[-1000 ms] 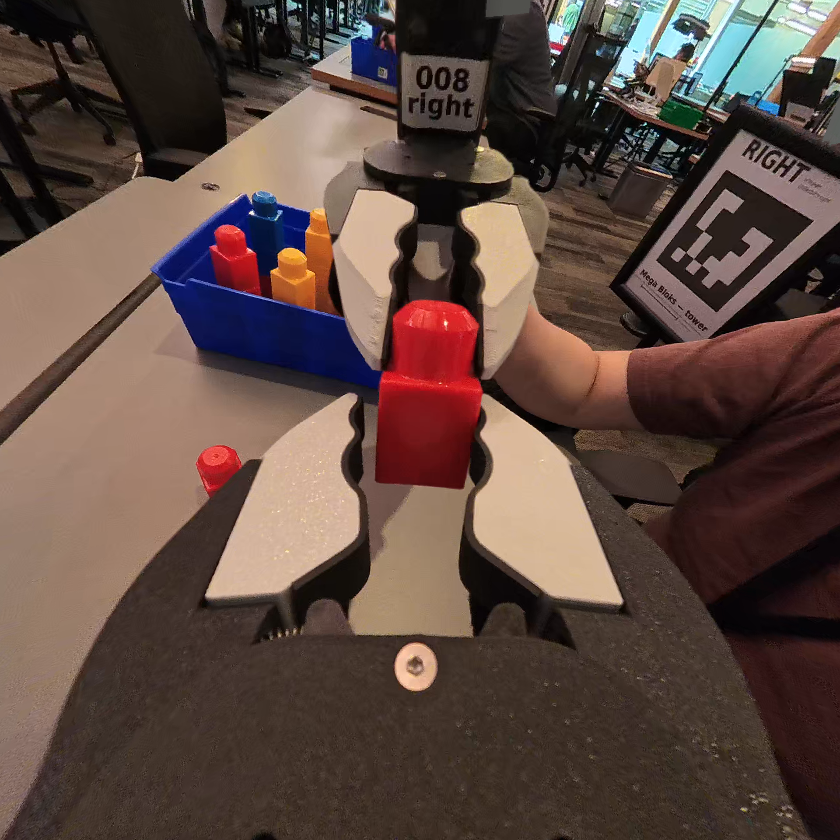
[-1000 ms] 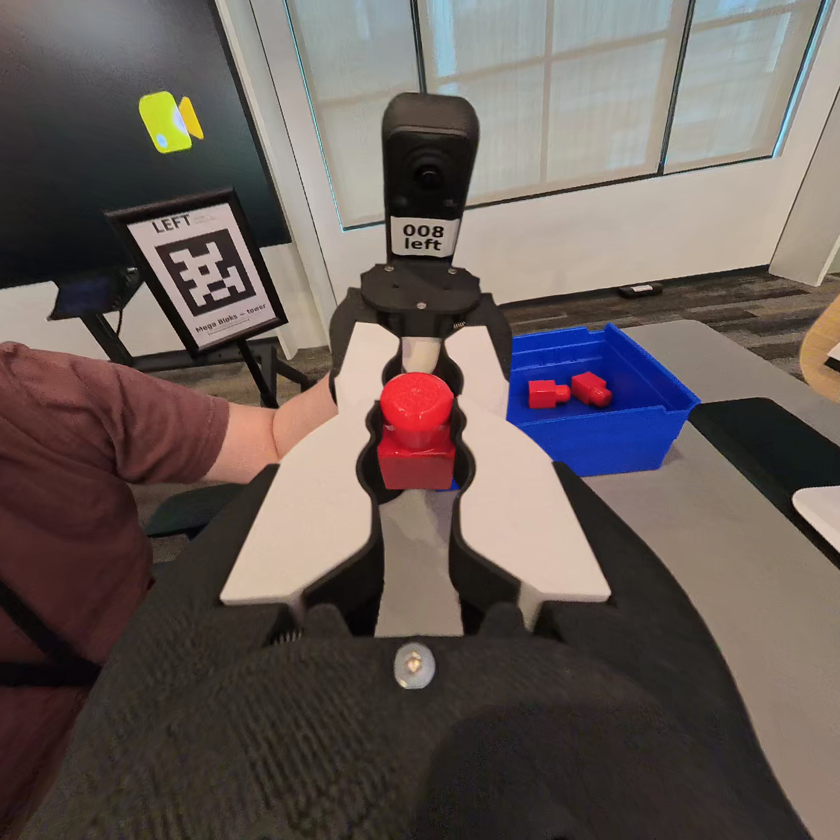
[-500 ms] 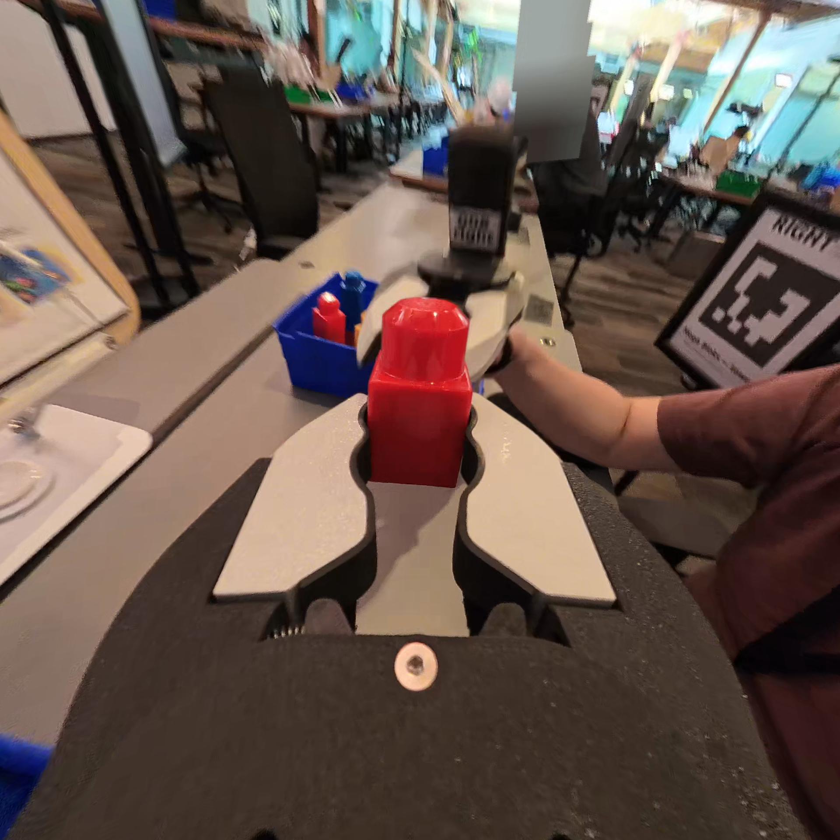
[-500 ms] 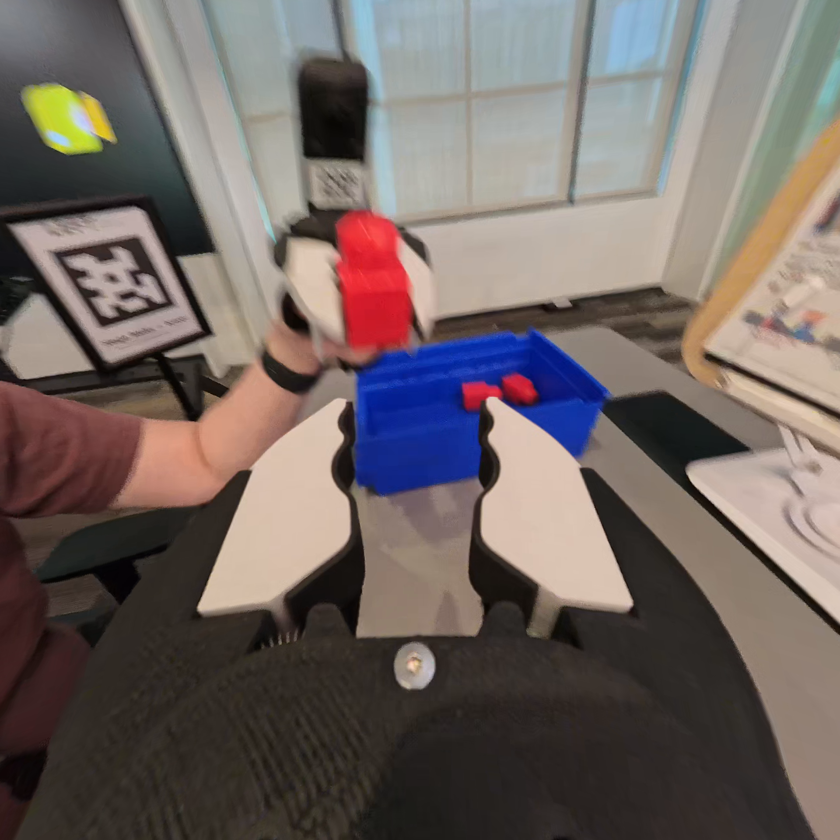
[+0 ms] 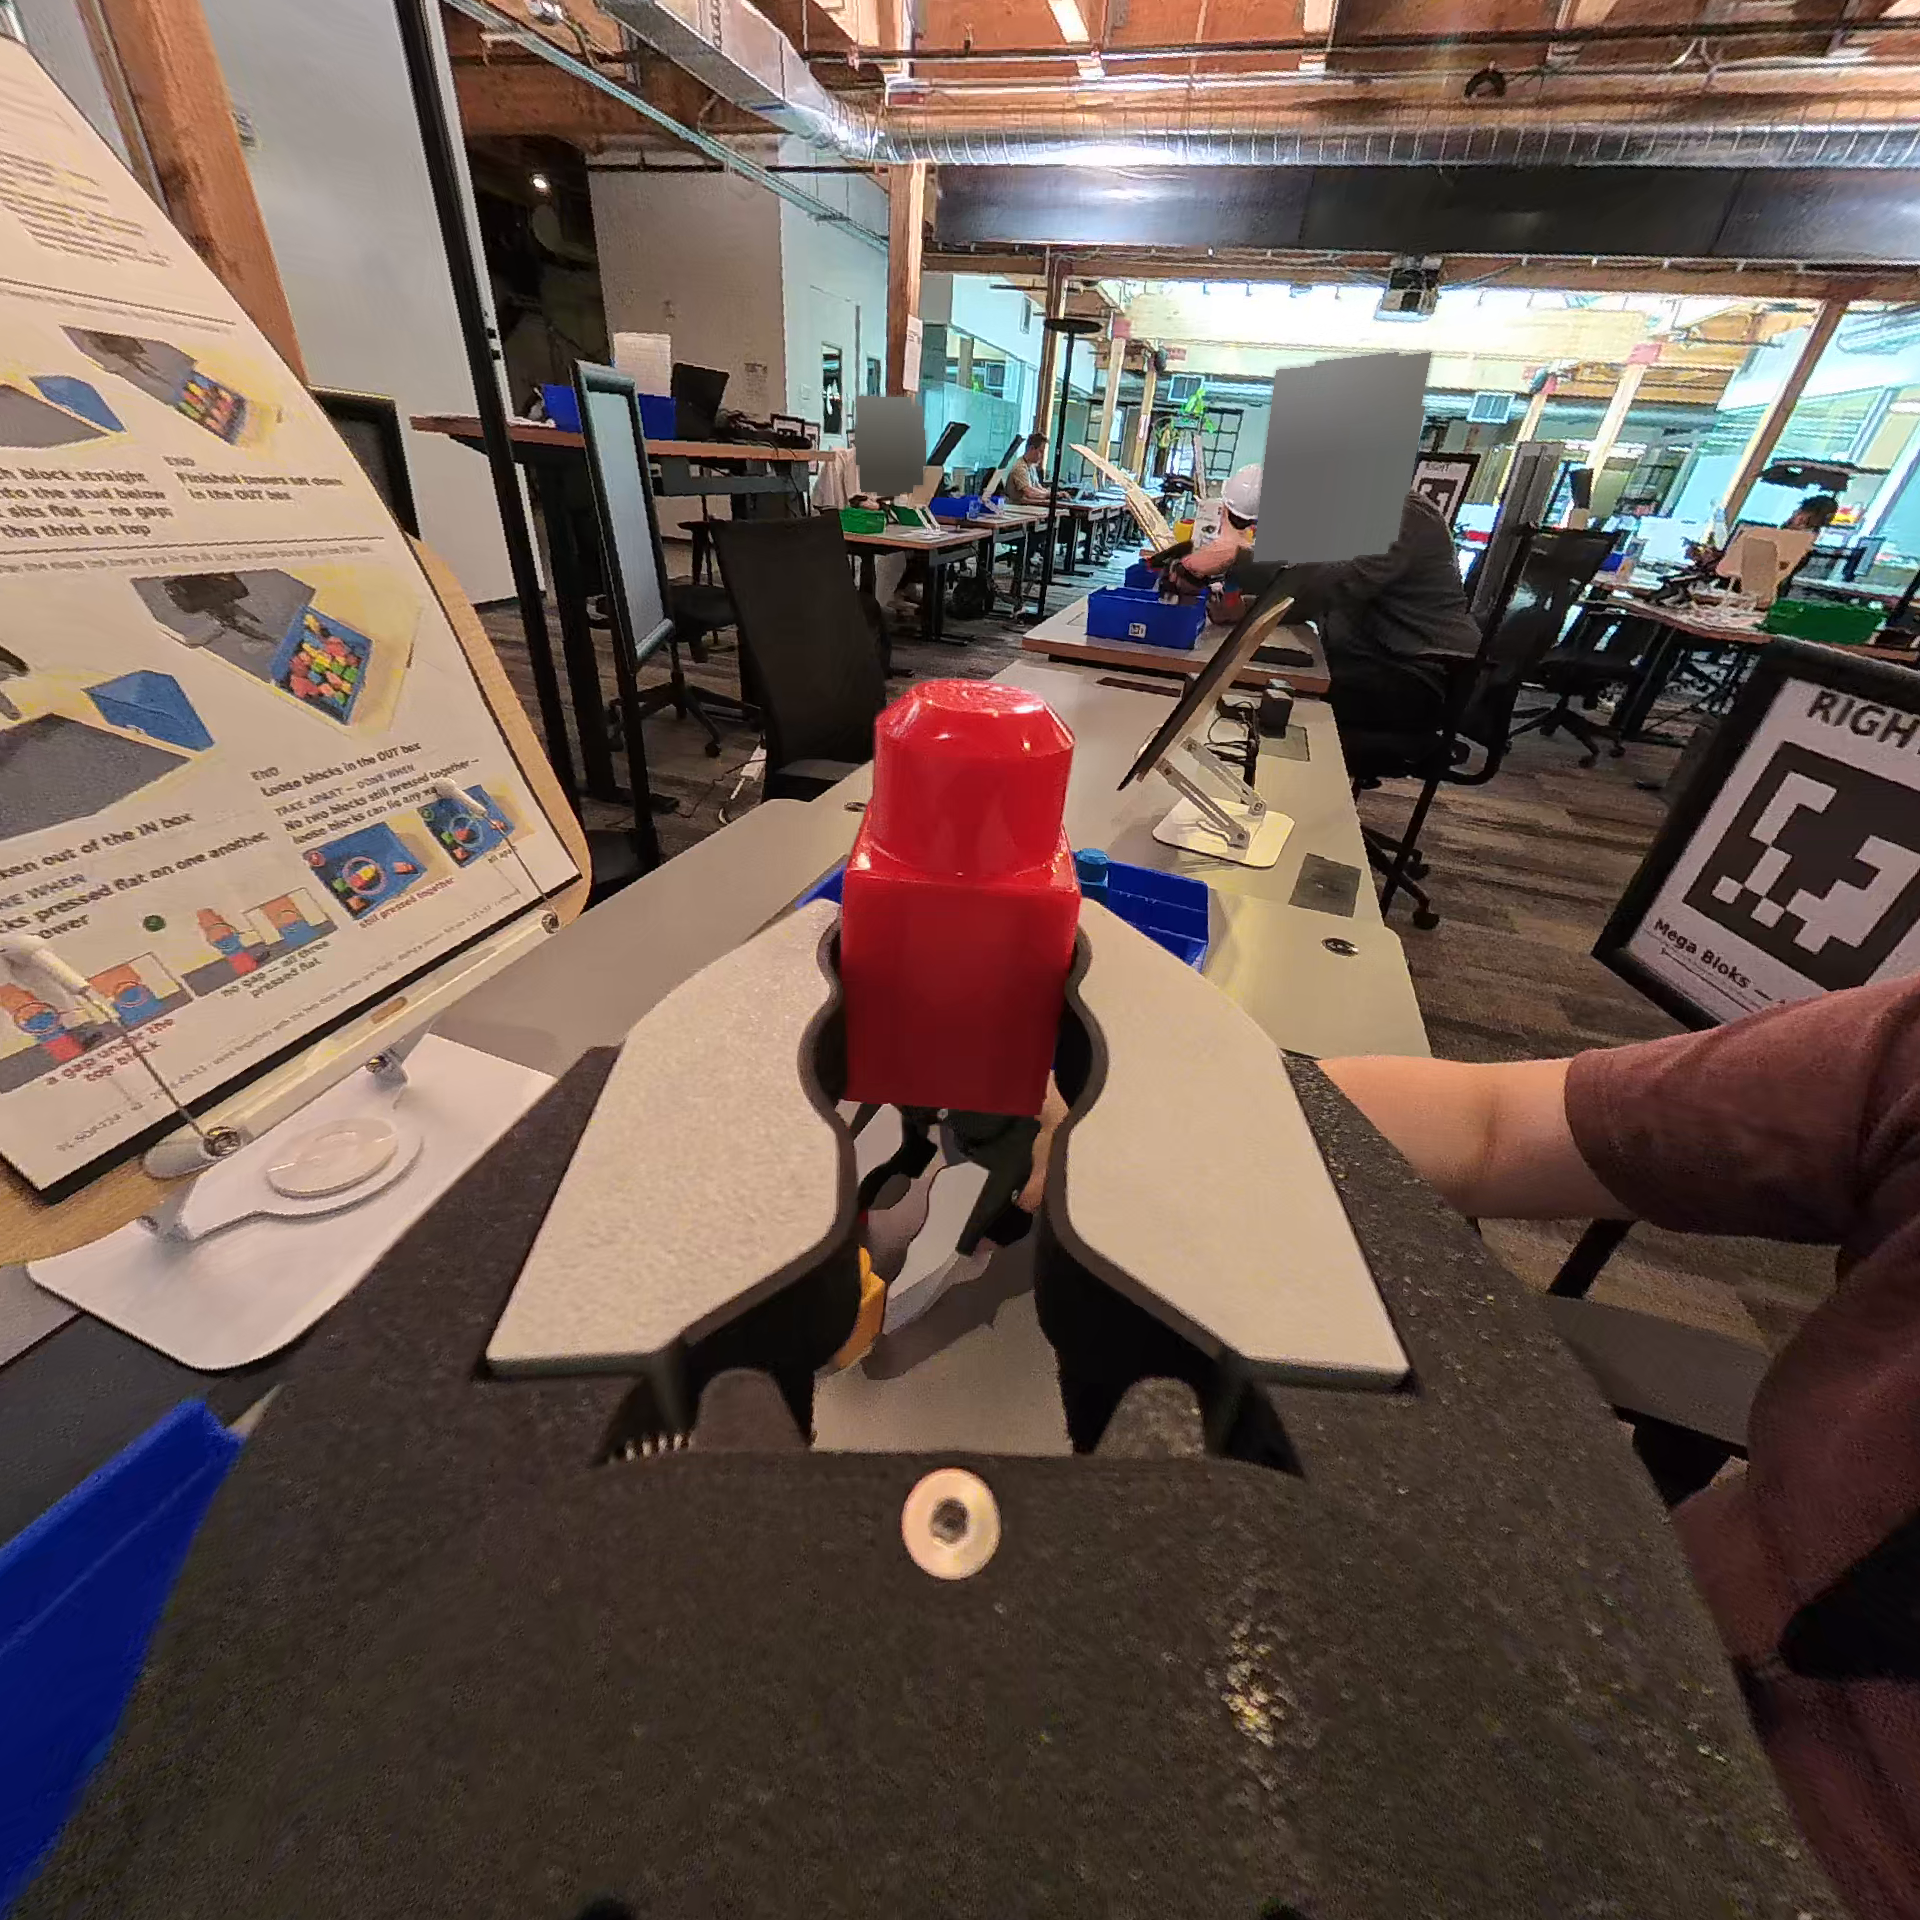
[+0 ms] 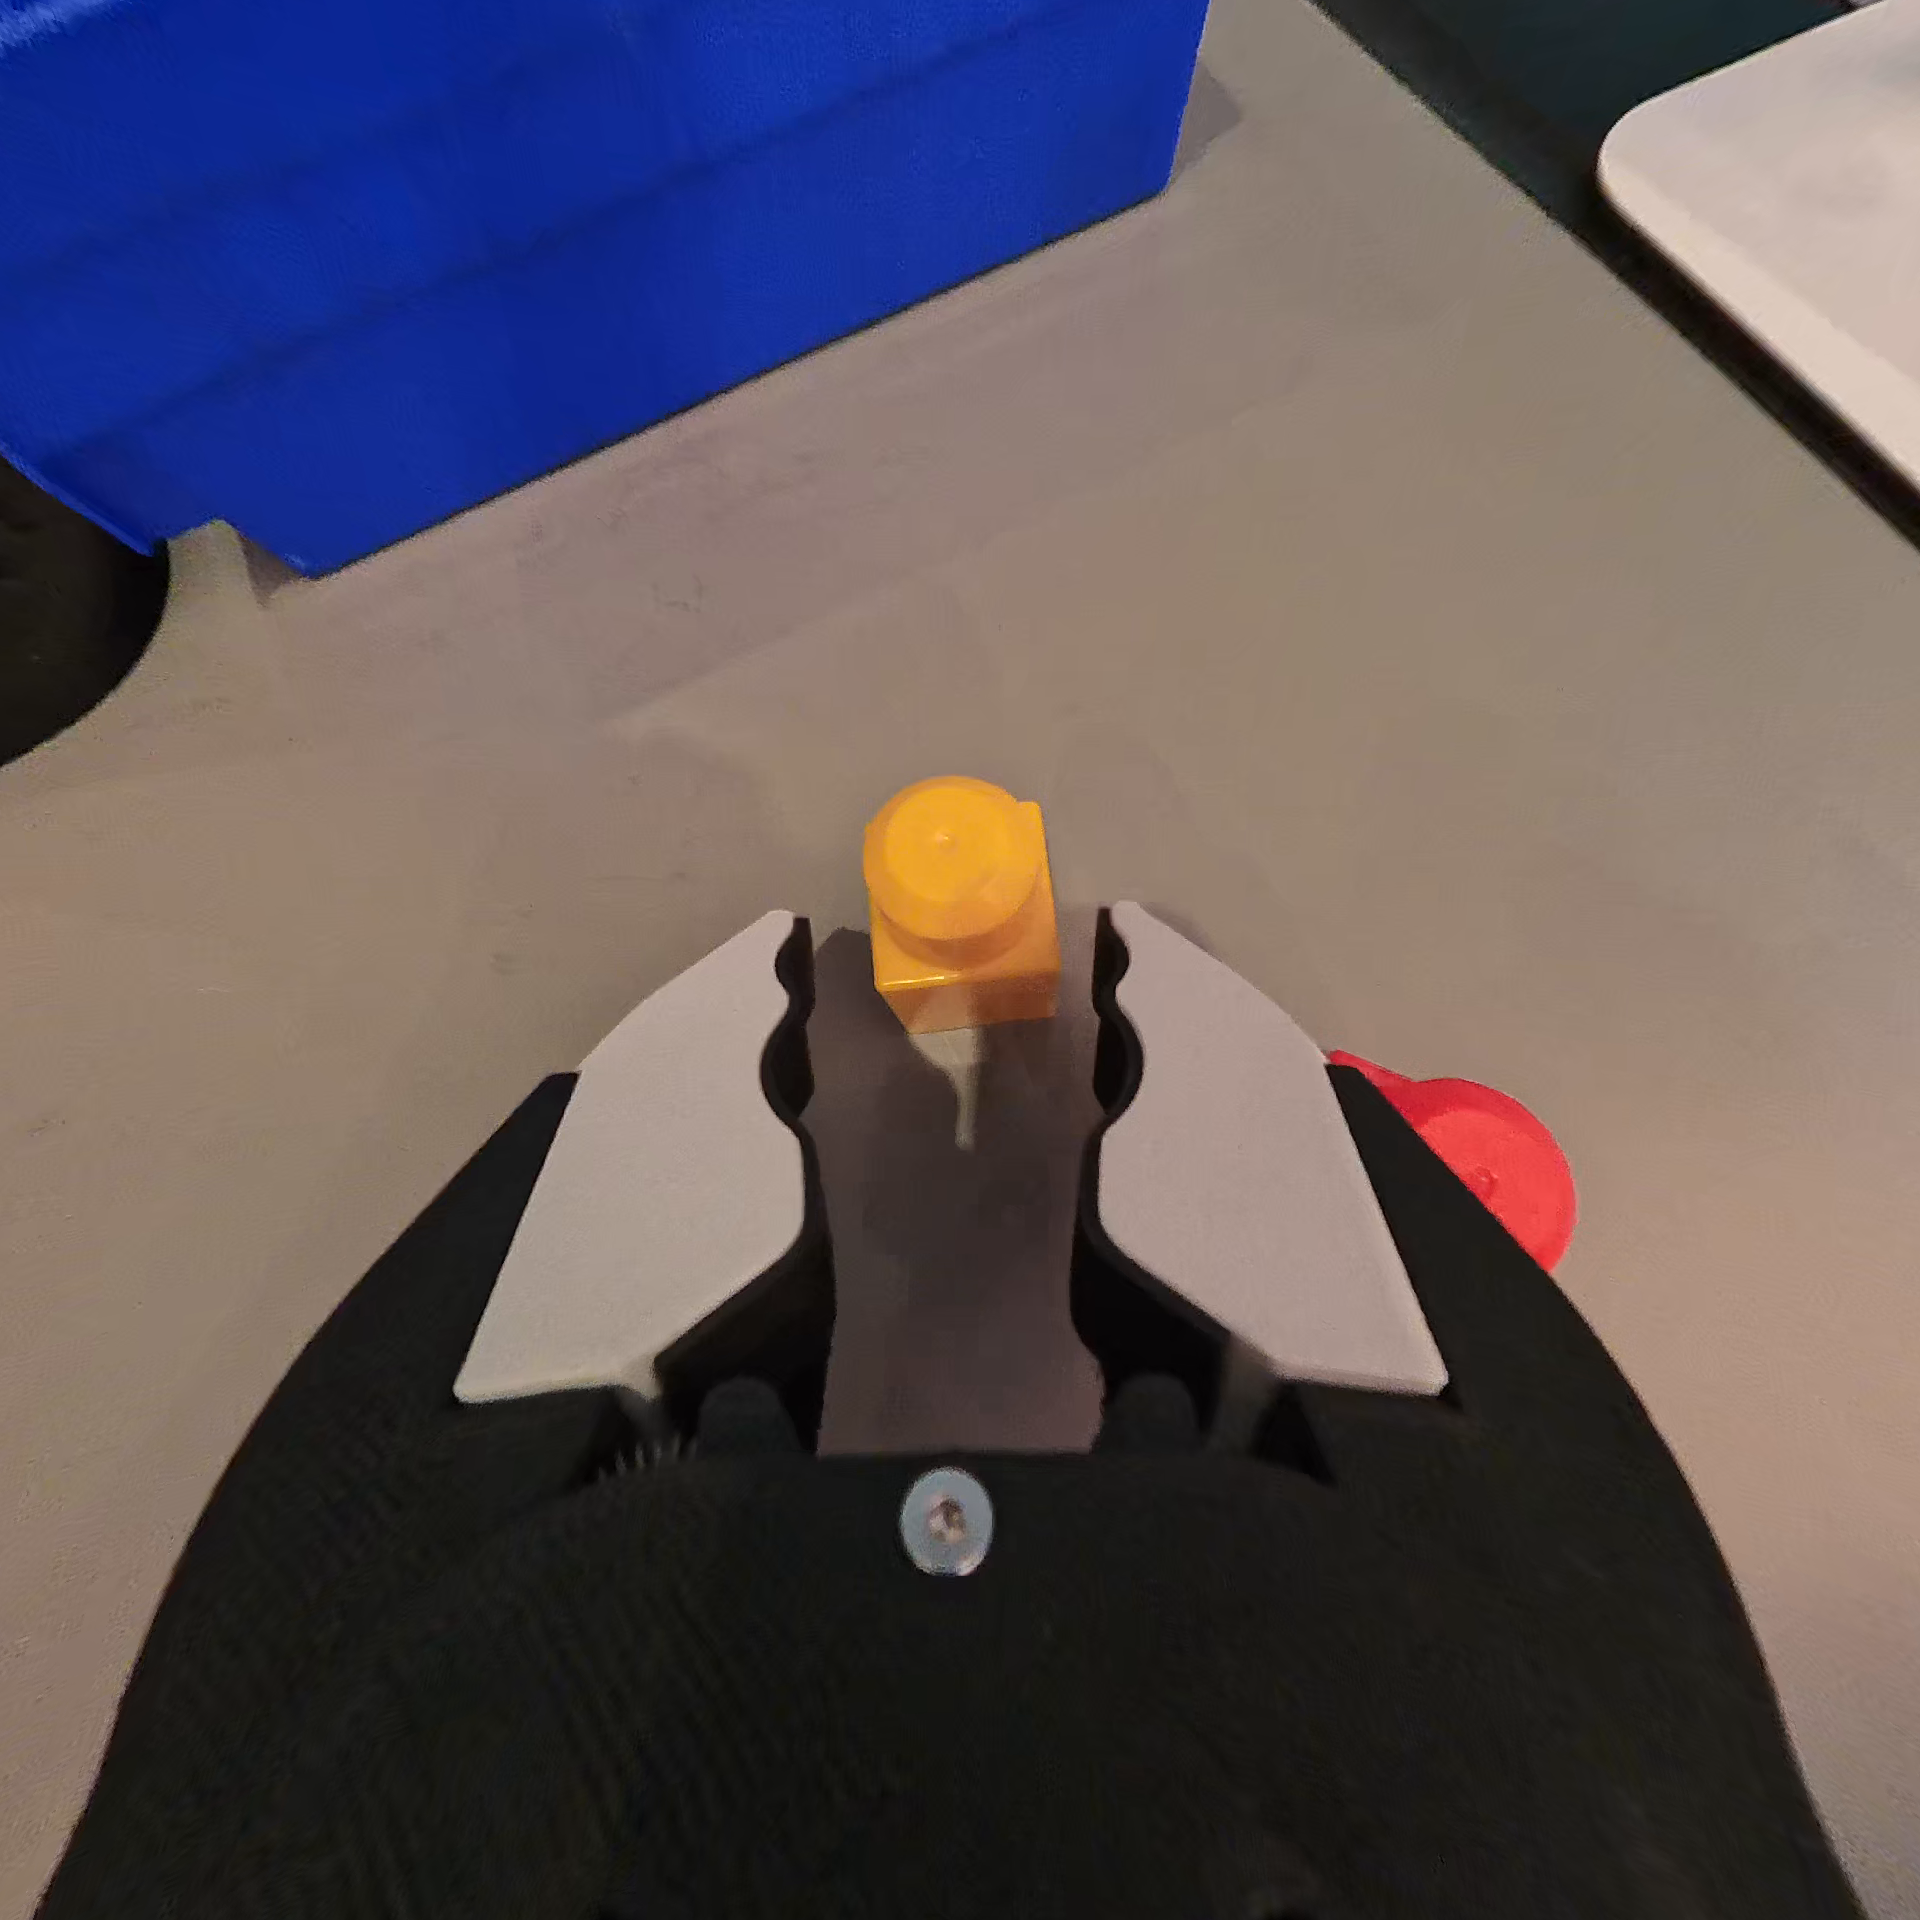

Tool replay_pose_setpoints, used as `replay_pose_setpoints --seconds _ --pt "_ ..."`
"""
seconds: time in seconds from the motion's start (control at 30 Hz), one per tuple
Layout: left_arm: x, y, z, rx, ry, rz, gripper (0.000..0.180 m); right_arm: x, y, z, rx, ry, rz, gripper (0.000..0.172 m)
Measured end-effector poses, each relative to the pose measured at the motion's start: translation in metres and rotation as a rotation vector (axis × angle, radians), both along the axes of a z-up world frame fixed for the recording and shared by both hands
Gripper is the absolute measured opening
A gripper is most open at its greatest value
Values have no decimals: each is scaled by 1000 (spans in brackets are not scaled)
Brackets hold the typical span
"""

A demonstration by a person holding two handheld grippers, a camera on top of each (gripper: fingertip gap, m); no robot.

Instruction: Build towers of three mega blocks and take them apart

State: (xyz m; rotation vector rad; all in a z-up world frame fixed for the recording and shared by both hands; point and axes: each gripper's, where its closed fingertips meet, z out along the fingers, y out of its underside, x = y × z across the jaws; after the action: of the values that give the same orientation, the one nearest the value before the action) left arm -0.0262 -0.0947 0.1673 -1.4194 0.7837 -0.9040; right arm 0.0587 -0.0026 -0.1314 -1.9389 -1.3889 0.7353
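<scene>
Left gripper [image 5: 956, 997] clamps a red block [image 5: 961, 935] upright.
Right gripper [image 6: 951, 971] gapes wide over the orange block [image 6: 961, 914], pads clear; blue bin [image 6: 520, 260] beyond.

Left wrist view: bright, even illumination from ceiling fixtures and daylit far windows [image 5: 1558, 416], which are overexposed. Glossy highlights on the red block [image 5: 961, 914]. Strong wide-angle bending at edges; blue bin corner [image 5: 83, 1621] blurred. Right wrist view: dimmer, warm cast, soft overall; orange block [image 6: 961, 914] slightly blurred, diffuse shadows on the counter [image 6: 1351, 623].
</scene>
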Motion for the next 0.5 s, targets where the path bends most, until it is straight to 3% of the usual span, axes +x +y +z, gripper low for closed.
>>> replay_pose_setpoints --seconds 0.1,0.17,0.5 --pt "11 5 -8 -28 14 -21 36 -1 -2 -6 6 -19 21 37" --pt "17 9 -15 -47 29 -32 36 -2 -4 13 10 34 29 36" --pt "65 14 -65 -192 180 -166 36 34 -41 192 -20 523 123 36"
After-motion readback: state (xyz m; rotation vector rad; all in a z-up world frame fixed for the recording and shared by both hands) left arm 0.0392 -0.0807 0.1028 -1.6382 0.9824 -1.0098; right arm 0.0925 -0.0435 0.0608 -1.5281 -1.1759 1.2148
